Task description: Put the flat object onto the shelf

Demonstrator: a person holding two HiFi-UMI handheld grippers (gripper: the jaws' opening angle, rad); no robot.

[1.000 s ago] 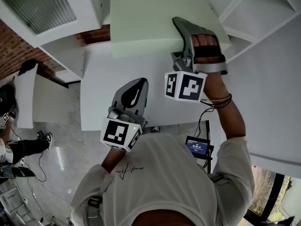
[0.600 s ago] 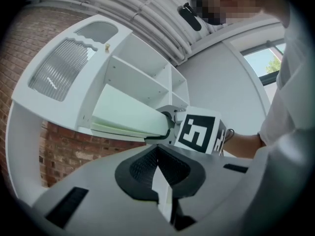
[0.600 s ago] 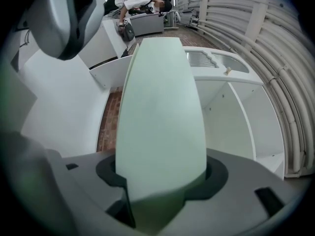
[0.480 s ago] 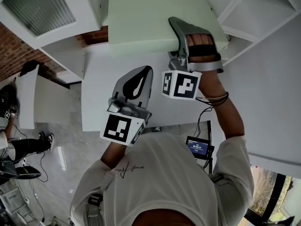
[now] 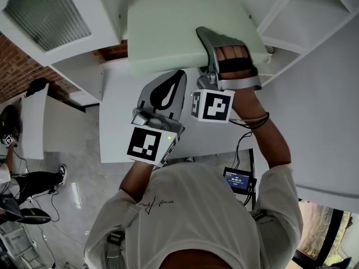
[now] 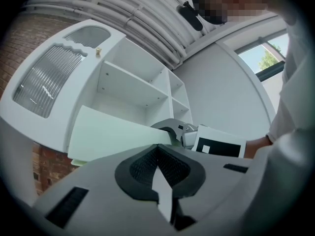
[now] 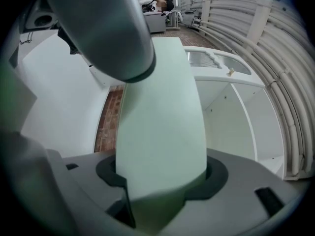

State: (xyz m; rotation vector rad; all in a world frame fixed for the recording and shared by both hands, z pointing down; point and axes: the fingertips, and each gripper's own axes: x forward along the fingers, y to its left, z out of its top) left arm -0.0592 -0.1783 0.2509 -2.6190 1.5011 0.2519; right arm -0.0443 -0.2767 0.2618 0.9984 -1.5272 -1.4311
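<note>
My right gripper is clamped on the near edge of the flat object, a pale green slab with rounded corners, one jaw on top and one beneath. The slab is up in the air in front of the white shelf, tilted, and not yet resting on any of its boards. My left gripper has its jaws together on nothing, with its tip just under the slab's near edge.

I'd judge the slab to be light and fairly stiff, perhaps foam, since it holds its shape though I grip only one edge. Held that way, the far end may swing or sag, and the smooth face could slide in the pads. A hold nearer the middle of the edge, with the left gripper propping from below, seems safest for sliding it in flat
</note>
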